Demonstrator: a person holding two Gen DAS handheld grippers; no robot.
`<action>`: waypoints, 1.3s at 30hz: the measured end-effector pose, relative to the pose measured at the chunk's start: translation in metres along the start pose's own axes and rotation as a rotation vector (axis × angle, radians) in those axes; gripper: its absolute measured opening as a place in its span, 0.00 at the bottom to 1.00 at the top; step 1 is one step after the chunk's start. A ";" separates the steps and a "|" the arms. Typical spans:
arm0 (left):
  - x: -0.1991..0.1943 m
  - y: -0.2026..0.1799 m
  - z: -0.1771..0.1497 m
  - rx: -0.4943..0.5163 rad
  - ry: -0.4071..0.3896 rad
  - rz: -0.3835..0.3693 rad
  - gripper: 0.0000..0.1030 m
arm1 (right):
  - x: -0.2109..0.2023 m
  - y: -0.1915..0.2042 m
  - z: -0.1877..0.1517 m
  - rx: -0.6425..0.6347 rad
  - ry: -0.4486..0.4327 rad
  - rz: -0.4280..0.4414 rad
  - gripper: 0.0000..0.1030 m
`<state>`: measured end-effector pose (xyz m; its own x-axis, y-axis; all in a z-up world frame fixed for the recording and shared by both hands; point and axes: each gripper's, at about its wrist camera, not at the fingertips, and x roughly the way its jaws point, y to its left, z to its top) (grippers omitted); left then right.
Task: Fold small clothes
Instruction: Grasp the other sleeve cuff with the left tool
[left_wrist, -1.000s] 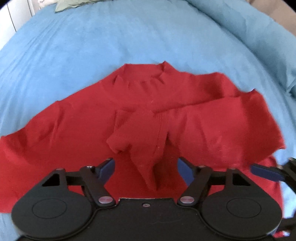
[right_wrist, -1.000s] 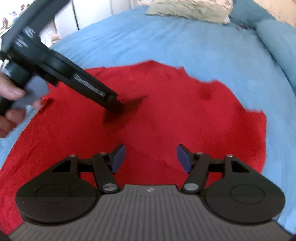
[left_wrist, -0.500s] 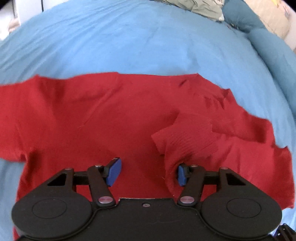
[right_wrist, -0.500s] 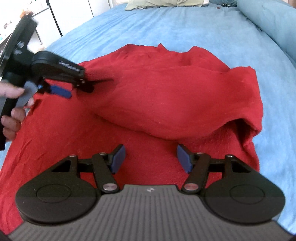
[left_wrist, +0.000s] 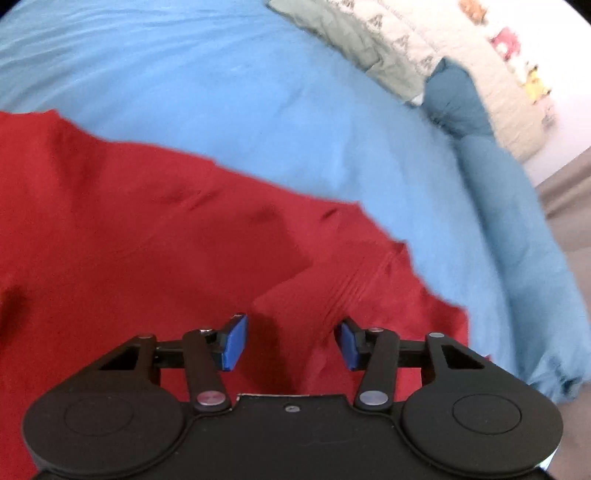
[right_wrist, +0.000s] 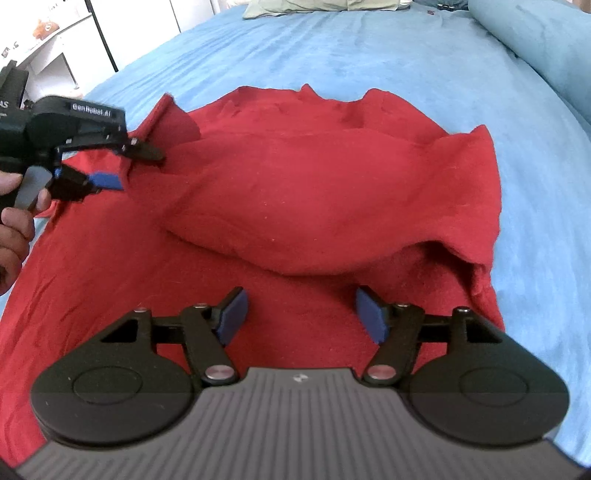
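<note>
Red cloth is filling the lower left of the left wrist view: a small red shirt (left_wrist: 155, 236) is lying on a light blue bedspread (left_wrist: 280, 110). The left gripper (left_wrist: 291, 343) is hovering low over the shirt with its jaws standing apart, and a raised fold of the cloth is sitting in the gap between the blue pads (left_wrist: 234, 341); the pads are not pressing on it as far as this view shows. Beyond the shirt, a pale green and cream quilt (left_wrist: 399, 48) is lying at the head of the bed, with a darker teal pillow (left_wrist: 454, 99) just beside it. This view is blurred.

From the right wrist view, the shirt (right_wrist: 314, 192) is spreading across the bedspread (right_wrist: 369, 48), with one layer folded over and bulging above the flat layer beneath it. The right gripper (right_wrist: 301, 314) is hanging over the near flat part of the shirt, jaws wide apart and gripping nothing. At the left edge, the left gripper (right_wrist: 122, 166) is reaching in, held by a hand (right_wrist: 14, 221); its two fingers are standing apart on either side of the shirt's folded edge, and whether they are touching the cloth is hard to tell. A white cabinet (right_wrist: 48, 55) is standing past the bed at the upper left, and a green pillow (right_wrist: 317, 5) is lying at the far end.
</note>
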<state>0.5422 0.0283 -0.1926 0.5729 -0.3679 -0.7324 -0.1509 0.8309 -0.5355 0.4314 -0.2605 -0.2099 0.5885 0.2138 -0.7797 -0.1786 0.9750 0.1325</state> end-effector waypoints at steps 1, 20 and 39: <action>0.002 0.000 0.005 -0.007 -0.010 0.023 0.54 | 0.000 0.000 0.000 0.001 0.001 -0.001 0.80; 0.048 -0.072 0.043 0.578 0.238 0.248 0.08 | 0.007 0.004 0.005 -0.001 0.008 -0.015 0.83; -0.020 0.072 -0.002 0.079 -0.116 0.154 0.53 | 0.000 -0.006 0.005 0.036 -0.007 -0.058 0.83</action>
<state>0.5185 0.0949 -0.2178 0.6379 -0.1868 -0.7472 -0.1832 0.9055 -0.3828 0.4366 -0.2660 -0.2080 0.6025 0.1570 -0.7825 -0.1159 0.9873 0.1088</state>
